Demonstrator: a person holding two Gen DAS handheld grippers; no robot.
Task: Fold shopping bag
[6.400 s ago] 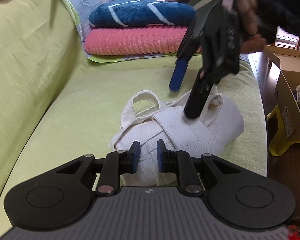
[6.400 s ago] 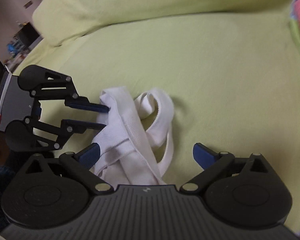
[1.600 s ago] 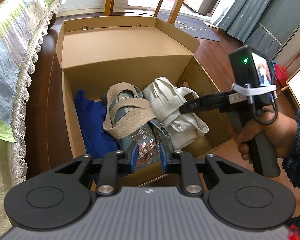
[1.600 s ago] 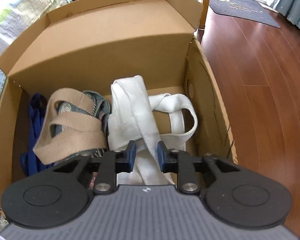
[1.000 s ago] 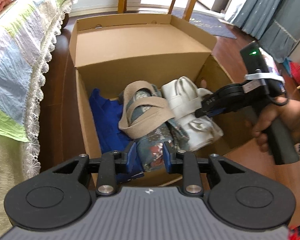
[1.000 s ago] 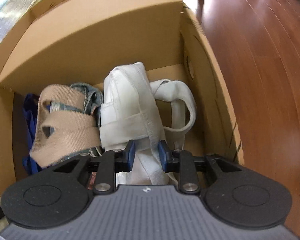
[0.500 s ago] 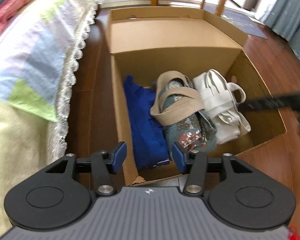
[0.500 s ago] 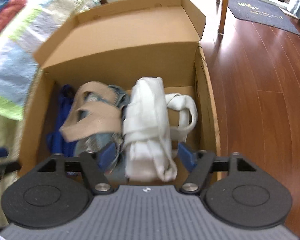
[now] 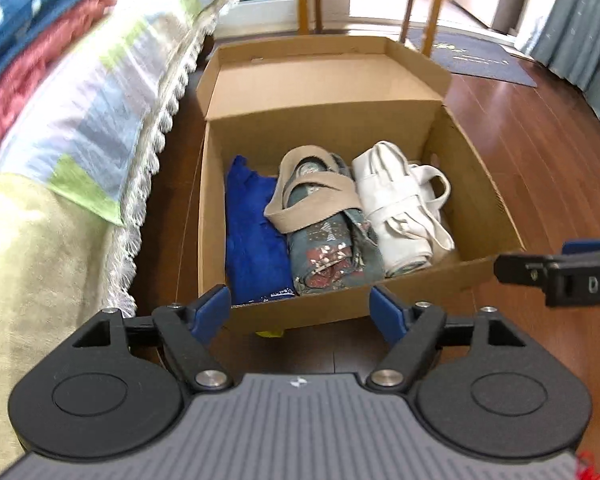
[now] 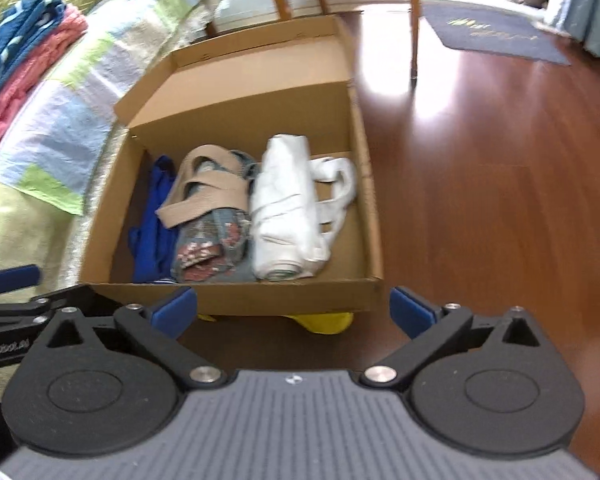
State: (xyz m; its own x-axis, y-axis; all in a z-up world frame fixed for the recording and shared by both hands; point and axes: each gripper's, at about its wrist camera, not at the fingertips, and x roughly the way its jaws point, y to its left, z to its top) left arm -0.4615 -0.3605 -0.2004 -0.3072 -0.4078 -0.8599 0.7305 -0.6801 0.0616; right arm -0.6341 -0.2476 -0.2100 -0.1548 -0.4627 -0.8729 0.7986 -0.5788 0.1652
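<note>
So, three rolled-up bags sitting in the open brown cardboard box [image 9: 476, 184] on the floor, side by side. Leftmost is a bright blue fabric one [image 9: 252, 232], in the middle a grey floral one with tan webbing handles [image 9: 324, 236], and on the right the white canvas shopping bag [image 9: 396, 216], rolled into a bundle with its straps wrapped round and one handle loop sticking out toward the right wall.

My left gripper [image 9: 300, 308] is up above the near rim of the box, jaws opening, nothing between them. Same for my right gripper [image 10: 294, 306]: jaws opening wide, empty, hanging over the near edge. Neither one touches the box or any bag.

Space-wise: there's a bare strip of box floor to the right of the white bundle. The box's back flap stands up. On the left the box is close beside the sofa with its patchwork quilt [image 10: 64, 92]; two folded towels, one blue [image 9: 24, 4] and one pink [image 9: 32, 68], are stacked there. To the right it's open reddish wooden floor [image 10: 500, 184].
</note>
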